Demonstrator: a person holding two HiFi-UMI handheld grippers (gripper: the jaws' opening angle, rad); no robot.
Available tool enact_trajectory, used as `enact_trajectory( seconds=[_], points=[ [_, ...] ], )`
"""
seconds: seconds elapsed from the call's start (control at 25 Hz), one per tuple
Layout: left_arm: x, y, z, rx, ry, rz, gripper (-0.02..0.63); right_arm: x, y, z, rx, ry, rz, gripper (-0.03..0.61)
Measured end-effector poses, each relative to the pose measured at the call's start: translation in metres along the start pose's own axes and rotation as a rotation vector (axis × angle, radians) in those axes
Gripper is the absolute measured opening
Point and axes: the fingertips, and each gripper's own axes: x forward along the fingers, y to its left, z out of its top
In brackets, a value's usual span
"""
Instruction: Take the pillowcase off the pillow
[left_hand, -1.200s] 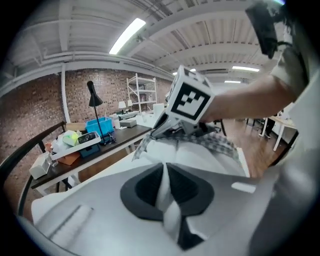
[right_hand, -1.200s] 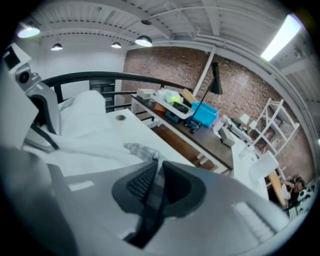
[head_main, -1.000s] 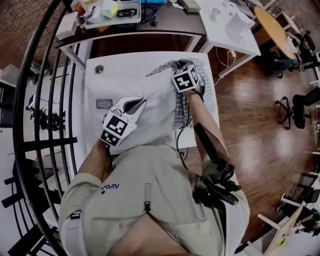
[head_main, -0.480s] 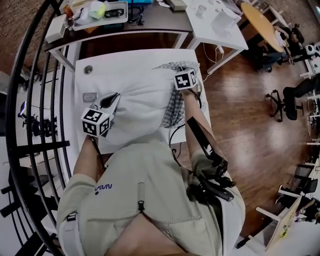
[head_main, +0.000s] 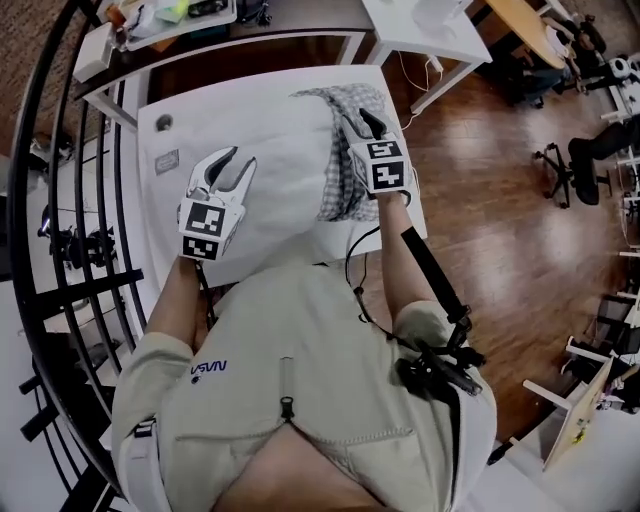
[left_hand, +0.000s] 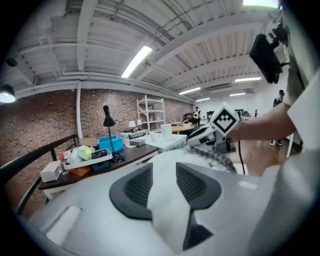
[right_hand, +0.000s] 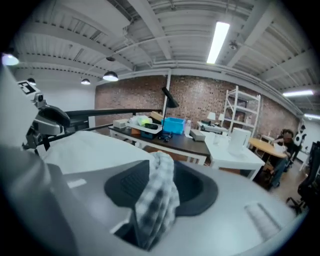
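Head view: white pillow (head_main: 285, 170) flat on the worktop (head_main: 160, 190), upper middle of frame; checked pillowcase (head_main: 345, 150) bunched over its right end. At the pillow's left edge, left claw (head_main: 238, 160), jaws apart and just opening, a fold of white pillow cloth between the pads. At upper right, on the pillowcase, right claw (head_main: 358, 125), jaws likewise apart, just opening, checked cloth draped loose between them. Right gripper view: same checked cloth in the gap at frame centre, pillow at left.
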Motion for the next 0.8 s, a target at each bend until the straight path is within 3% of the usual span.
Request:
enact_trajectory(
  seconds=[0.12,0.36,0.48,0.6,0.68,0.76,0.8],
  points=[
    [0.005,-0.053,0.016,0.022,-0.034,-0.114,0.165,-0.042,0.013,-0.009,0.002,-0.030,-0.028,0.153],
    [0.018,-0.133,-0.016,0.071,0.089,-0.300,0.243,-0.103,0.072,-0.057,0.020,0.031,0.005,0.163],
    [0.021,-0.158,-0.048,0.117,0.175,-0.346,0.280,-0.119,0.092,-0.093,0.064,0.090,0.008,0.178],
    [0.026,-0.164,-0.085,0.228,0.273,-0.335,0.290,-0.119,0.111,-0.129,0.094,0.166,0.032,0.195],
    [0.031,-0.161,-0.103,0.323,0.312,-0.290,0.233,-0.106,0.120,-0.151,0.082,0.213,0.042,0.195],
    [0.034,-0.153,-0.106,0.381,0.314,-0.241,0.095,-0.089,0.122,-0.163,0.045,0.241,0.025,0.195],
    [0.035,-0.150,-0.102,0.390,0.306,-0.227,0.057,-0.083,0.119,-0.162,0.017,0.246,0.003,0.184]
  ],
)
